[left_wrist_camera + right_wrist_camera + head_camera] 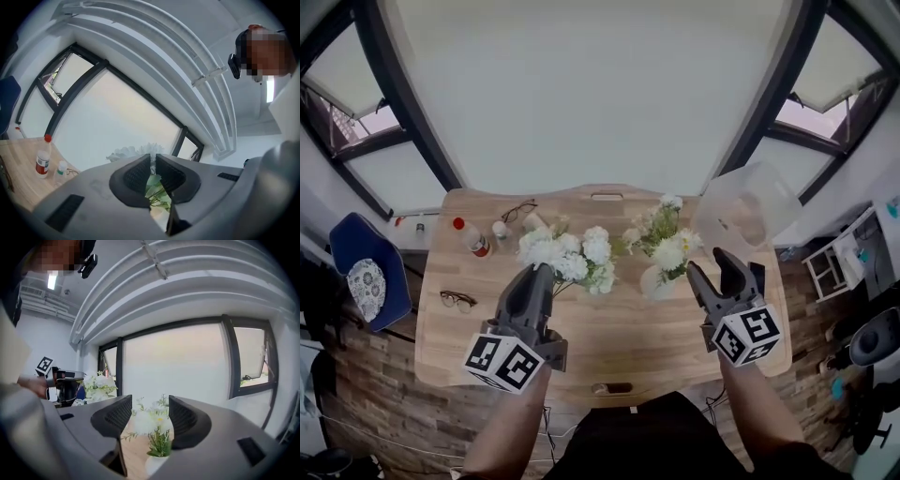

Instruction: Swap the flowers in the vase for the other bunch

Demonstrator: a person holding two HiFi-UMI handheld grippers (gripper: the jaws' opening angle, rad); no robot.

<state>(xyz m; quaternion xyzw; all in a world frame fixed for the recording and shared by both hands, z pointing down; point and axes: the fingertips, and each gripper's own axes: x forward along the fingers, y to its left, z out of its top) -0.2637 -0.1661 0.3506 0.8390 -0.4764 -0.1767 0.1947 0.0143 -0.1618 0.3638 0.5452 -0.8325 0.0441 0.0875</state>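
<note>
1. My left gripper point(539, 271) is nearly closed, pinching the green stems point(157, 188) of one white bunch point(567, 256). The bunch is lifted clear of the table point(619, 339), with its heads left of the vase point(653, 282).
2. My right gripper point(709, 263) has its jaws well apart and grips nothing. In the right gripper view the vase lines up in the gap between the jaws but sits further out, and the pads are not touching it.
3. The vase stands upright near the middle of the table with a second white-and-green bunch point(666, 240) in it.
4. So one bunch is in the vase and the other is in my left gripper. I can't tell from these views which one is the replacement.
5. If the vase bunch is the new one, the swap is nearly done and I only have to lay the held bunch on the table.
6. If it is the original, nearly everything is left: pull it out with the free right gripper, set it aside, then feed the held stems into the vase neck.
7. Either way, nothing has toppled or spilled.
</note>
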